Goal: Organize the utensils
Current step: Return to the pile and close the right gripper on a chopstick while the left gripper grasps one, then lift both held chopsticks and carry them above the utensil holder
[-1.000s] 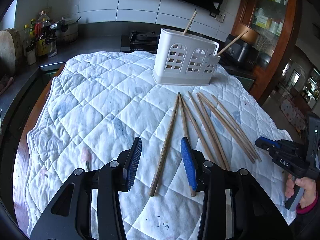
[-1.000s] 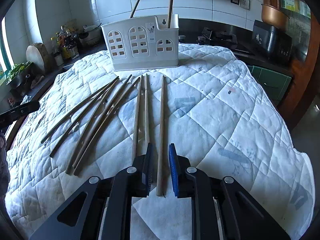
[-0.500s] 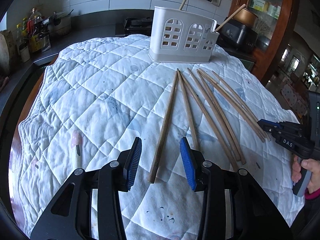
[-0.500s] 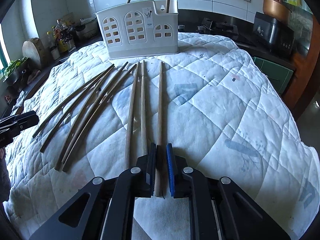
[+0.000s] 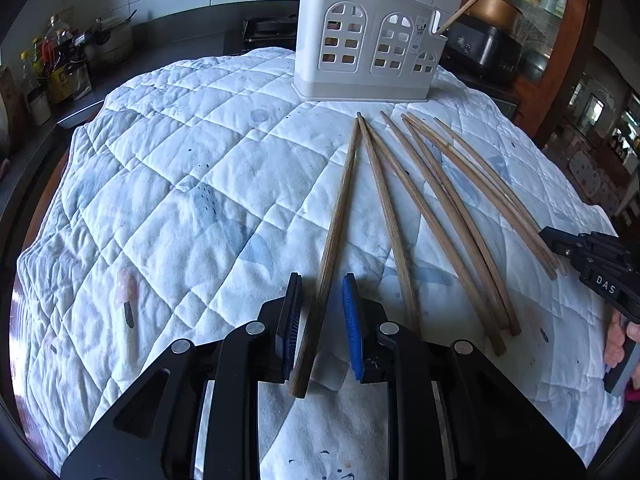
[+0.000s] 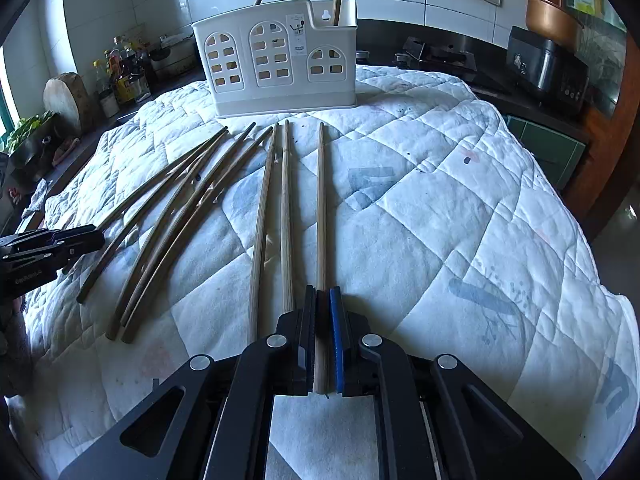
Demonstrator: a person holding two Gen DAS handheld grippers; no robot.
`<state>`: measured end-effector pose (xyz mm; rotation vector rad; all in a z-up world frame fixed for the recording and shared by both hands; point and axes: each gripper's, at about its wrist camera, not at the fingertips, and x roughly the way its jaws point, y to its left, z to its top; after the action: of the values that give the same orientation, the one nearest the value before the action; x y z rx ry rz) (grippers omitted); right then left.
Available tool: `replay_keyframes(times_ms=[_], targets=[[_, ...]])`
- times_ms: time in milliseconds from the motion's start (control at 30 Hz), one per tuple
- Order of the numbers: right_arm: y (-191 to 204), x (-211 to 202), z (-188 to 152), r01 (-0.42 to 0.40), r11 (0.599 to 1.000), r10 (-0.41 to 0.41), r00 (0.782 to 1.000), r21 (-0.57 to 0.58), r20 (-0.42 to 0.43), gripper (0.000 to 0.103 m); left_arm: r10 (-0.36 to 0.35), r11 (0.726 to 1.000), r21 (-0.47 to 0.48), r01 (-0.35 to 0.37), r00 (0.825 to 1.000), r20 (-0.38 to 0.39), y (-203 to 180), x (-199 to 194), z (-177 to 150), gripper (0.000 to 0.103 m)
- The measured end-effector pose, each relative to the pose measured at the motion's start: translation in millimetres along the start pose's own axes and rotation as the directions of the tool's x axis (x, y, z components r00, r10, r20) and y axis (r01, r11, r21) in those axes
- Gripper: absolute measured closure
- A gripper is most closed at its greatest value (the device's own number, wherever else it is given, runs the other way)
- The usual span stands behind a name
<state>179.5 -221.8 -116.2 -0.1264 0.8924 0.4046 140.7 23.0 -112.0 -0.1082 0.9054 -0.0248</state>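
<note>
Several wooden chopsticks lie in a fan on the white quilted cloth (image 5: 168, 184), in front of a white slotted utensil holder (image 5: 368, 48) that holds two chopsticks. My left gripper (image 5: 320, 280) is open, its blue pads either side of the near end of the leftmost chopstick (image 5: 336, 216), not touching it. My right gripper (image 6: 322, 294) is shut on the near end of the rightmost chopstick (image 6: 321, 200), which lies flat pointing at the holder (image 6: 280, 60). The right gripper also shows in the left wrist view (image 5: 552, 240), and the left gripper in the right wrist view (image 6: 92, 240).
A dark kitchen counter runs behind the table, with bottles (image 5: 56, 68) and a round wooden block (image 6: 66, 98) at the left. A black cooker (image 6: 548, 68) and a wooden cabinet (image 5: 560, 20) stand at the right. The cloth drops off at the table edges.
The left gripper moved forward around the leftmost chopstick's end and its jaws narrowed. The right gripper closed from a narrow gap onto the rightmost chopstick.
</note>
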Motion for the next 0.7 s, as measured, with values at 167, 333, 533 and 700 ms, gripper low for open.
replay_keyframes(times_ms=[167,333,533,700], targets=[[0.8,-4.4,0.6,0.013,1.0,-0.013,1.0,-0.005,0.013,0.096,0.013,1.0,-0.007,-0.013,1.0,0.009,-1.3,-2.6,2.3,0.094],[2.0,-23.2,3.6,0.019,1.0,-0.019,0.998,-0.008,0.061,0.096,0.006,1.0,-0.022,-0.005,0.999,0.049,-0.2,-15.6,7.1,0.097],[8.5,-56.6,21.5,0.017,1.0,-0.013,0.987,-0.024,0.161,0.096,-0.019,0.999,-0.028,0.022,0.994,0.111,0.9,-37.7,17.3,0.097],[16.2,-83.9,46.3,0.006,0.998,0.008,0.97,-0.057,0.243,0.096,-0.034,0.999,-0.033,0.04,0.984,0.177,2.2,-58.0,29.0,0.097]])
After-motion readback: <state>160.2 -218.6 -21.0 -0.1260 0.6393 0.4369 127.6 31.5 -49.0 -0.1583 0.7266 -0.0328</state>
